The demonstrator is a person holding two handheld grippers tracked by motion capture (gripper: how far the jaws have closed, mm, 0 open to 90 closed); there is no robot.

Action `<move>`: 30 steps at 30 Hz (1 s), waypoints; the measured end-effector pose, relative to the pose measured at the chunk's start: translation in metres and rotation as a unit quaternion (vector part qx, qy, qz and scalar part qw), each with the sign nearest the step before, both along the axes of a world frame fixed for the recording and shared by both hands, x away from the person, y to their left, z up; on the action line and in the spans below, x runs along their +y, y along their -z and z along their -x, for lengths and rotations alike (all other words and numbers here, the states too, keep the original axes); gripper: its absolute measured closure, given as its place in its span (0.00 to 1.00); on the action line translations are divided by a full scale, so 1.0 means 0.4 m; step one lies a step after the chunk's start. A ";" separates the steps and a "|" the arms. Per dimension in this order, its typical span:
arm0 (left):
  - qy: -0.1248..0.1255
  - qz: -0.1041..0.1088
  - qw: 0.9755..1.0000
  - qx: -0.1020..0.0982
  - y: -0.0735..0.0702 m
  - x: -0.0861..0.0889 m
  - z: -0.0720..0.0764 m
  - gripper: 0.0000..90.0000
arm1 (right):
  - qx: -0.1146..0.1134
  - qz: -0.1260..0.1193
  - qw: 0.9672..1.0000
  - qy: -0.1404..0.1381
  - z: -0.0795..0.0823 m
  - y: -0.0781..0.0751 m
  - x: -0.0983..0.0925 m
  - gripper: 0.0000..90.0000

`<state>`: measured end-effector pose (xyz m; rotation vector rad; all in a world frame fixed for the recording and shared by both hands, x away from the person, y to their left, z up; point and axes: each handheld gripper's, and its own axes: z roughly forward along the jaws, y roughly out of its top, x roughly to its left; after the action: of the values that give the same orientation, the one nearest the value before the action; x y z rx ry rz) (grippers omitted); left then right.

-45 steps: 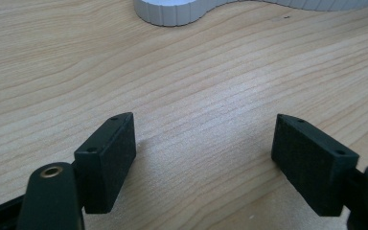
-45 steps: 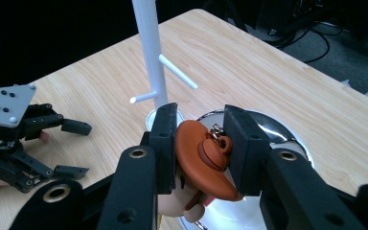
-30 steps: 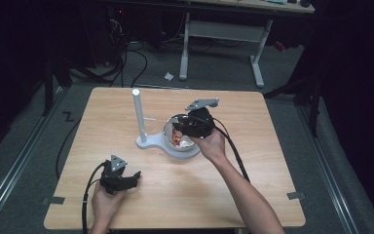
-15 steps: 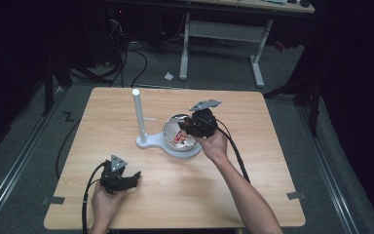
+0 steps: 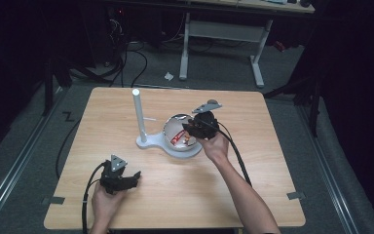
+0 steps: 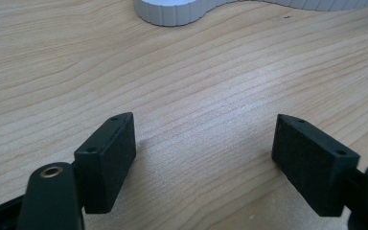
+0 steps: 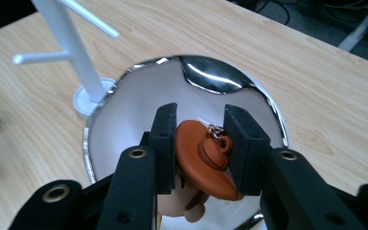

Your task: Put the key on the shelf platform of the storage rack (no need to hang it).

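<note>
Pale matt wood-grain table (image 5: 253,170), mirror-glossy metal bowl (image 7: 220,81), smooth white plastic stand (image 7: 72,43), matt black fingers (image 7: 165,139).

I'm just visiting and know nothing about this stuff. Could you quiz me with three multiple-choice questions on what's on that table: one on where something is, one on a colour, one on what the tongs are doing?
1. Where is the shiny bowl?
A. beside the white stand
B. on the floor
C. in the left hand

2. What colour is the charm?
A. blue
B. brown
C. green

3. How are the left tongs?
A. shut on the charm
B. shut on nothing
C. open

Answers: 1 A, the bowl sits by the stand's base. 2 B, the piece between the right tongs is brown. 3 C, bare wood shows between the jaws.
</note>
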<state>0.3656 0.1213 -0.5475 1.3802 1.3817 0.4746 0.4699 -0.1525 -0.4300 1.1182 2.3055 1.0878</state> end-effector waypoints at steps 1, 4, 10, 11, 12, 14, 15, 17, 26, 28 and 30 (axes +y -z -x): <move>0.000 0.000 1.000 0.000 0.000 0.000 0.000 0.26 | 0.002 0.001 1.000 0.003 -0.001 0.004 -0.001 0.75; 0.000 0.000 1.000 0.000 0.000 0.000 0.000 0.26 | 0.004 0.004 1.000 0.008 -0.010 0.018 -0.005 0.75; 0.000 0.000 1.000 0.000 0.000 0.000 0.000 0.26 | 0.009 0.006 1.000 0.013 -0.019 0.028 -0.005 0.74; 0.000 0.000 1.000 0.000 0.000 0.000 0.000 0.26 | 0.010 0.010 1.000 0.015 -0.021 0.031 -0.005 0.74; 0.000 0.000 1.000 0.000 0.000 0.000 0.000 0.26 | 0.011 0.017 1.000 0.016 -0.022 0.034 -0.004 0.74; -0.001 0.001 1.000 0.000 0.000 0.000 0.000 0.26 | 0.013 0.020 1.000 0.015 -0.024 0.042 -0.006 0.72; -0.001 0.001 1.000 0.000 0.000 0.000 0.000 0.26 | 0.015 0.018 1.000 0.017 -0.023 0.045 -0.009 0.69; -0.001 0.001 1.000 0.000 0.000 0.000 0.000 0.26 | 0.017 0.014 1.000 0.022 -0.024 0.047 -0.013 0.65; 0.000 0.000 1.000 0.000 0.000 0.000 0.000 0.26 | 0.008 -0.003 1.000 0.016 -0.010 0.030 -0.026 0.56; 0.000 0.000 1.000 0.000 0.000 0.000 0.000 0.26 | 0.005 -0.009 1.000 0.016 -0.007 0.022 -0.034 0.55; 0.000 0.000 1.000 0.000 0.000 0.000 0.000 0.26 | 0.002 -0.017 1.000 0.016 -0.003 0.014 -0.042 0.54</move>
<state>0.3656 0.1212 -0.5475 1.3800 1.3814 0.4745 0.4711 -0.1692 -0.4354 1.1667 2.2714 1.1166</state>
